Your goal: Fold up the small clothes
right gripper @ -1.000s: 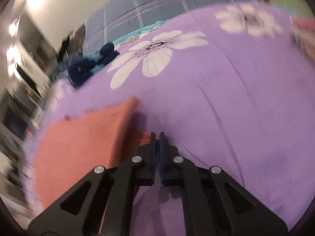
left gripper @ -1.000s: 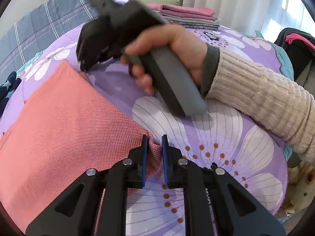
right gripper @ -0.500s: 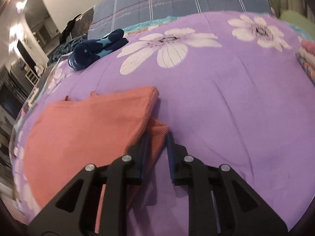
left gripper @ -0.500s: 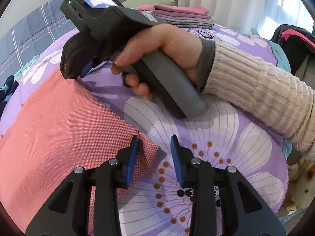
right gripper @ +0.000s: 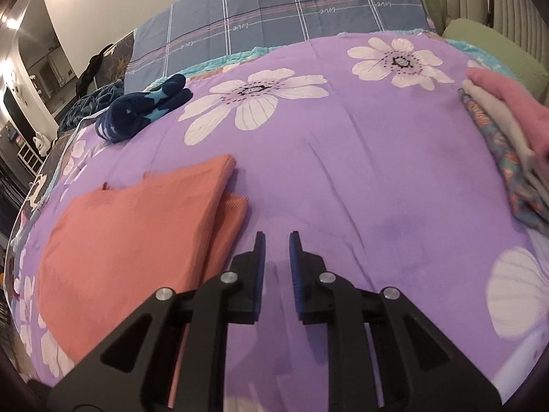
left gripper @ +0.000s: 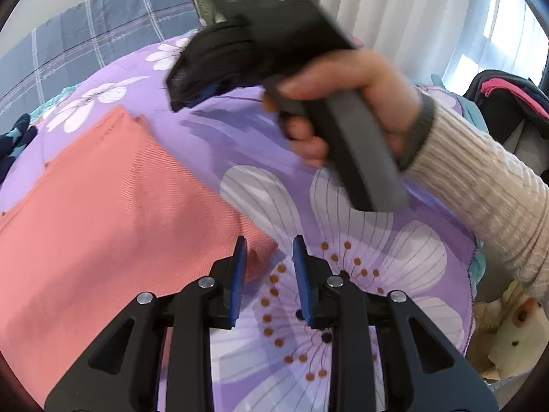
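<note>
Right wrist view only: folded clothes stack (right gripper: 507, 130), right edge. Left claw (left gripper: 267, 257) and right claw (right gripper: 276, 250) both apart, gripping nothing, beside folded salmon knit garment (right gripper: 137, 237).

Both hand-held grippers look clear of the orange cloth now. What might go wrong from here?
1. The fold on the orange garment is uneven: a lower layer sticks out past the top edge, so another fold could come out skewed.
2. The left hand-held gripper, jaws apart after just closing a little, sits by the cloth corner and could snag it.
3. The right hand-held gripper, open and empty, may brush the folded stack.
</note>
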Demonstrator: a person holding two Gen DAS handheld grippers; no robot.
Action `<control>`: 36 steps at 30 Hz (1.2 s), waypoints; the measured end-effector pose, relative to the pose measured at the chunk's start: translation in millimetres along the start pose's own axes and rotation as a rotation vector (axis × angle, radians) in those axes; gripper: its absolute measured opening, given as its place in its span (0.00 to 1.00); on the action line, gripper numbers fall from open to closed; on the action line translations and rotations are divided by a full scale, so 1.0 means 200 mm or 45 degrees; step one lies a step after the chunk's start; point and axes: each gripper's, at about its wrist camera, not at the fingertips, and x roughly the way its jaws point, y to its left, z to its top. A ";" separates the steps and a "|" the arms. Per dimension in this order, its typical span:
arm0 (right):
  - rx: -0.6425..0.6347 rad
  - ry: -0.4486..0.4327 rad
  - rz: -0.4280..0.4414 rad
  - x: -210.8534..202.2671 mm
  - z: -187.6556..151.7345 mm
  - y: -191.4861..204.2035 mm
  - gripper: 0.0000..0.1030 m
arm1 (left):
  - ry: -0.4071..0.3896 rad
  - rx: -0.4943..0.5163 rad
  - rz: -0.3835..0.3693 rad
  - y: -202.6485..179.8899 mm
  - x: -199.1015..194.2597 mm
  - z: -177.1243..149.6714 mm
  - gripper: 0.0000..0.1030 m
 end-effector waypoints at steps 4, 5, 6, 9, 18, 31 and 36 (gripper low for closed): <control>-0.013 -0.040 -0.006 -0.13 -0.05 0.05 0.15 | -0.043 -0.024 0.018 0.01 -0.09 -0.03 0.29; -0.018 -0.050 -0.008 -0.16 -0.05 0.07 0.15 | -0.057 -0.030 0.024 0.01 -0.13 -0.05 0.30; -0.036 -0.068 -0.011 -0.20 -0.07 0.11 0.15 | -0.068 -0.033 0.031 0.01 -0.15 -0.05 0.35; -0.099 -0.101 -0.005 -0.28 -0.09 0.24 0.15 | -0.108 -0.046 0.059 0.03 -0.23 -0.10 0.37; -0.424 -0.169 0.038 -0.37 -0.26 0.78 0.24 | -0.162 -0.361 0.312 0.53 -0.57 -0.49 0.43; -1.284 -0.244 0.197 -0.21 -0.95 1.86 0.43 | -0.290 -0.989 0.721 1.18 -1.12 -1.24 0.57; -1.424 -0.190 0.021 -0.05 -1.02 2.00 0.43 | -0.309 -1.005 0.698 1.25 -1.15 -1.28 0.67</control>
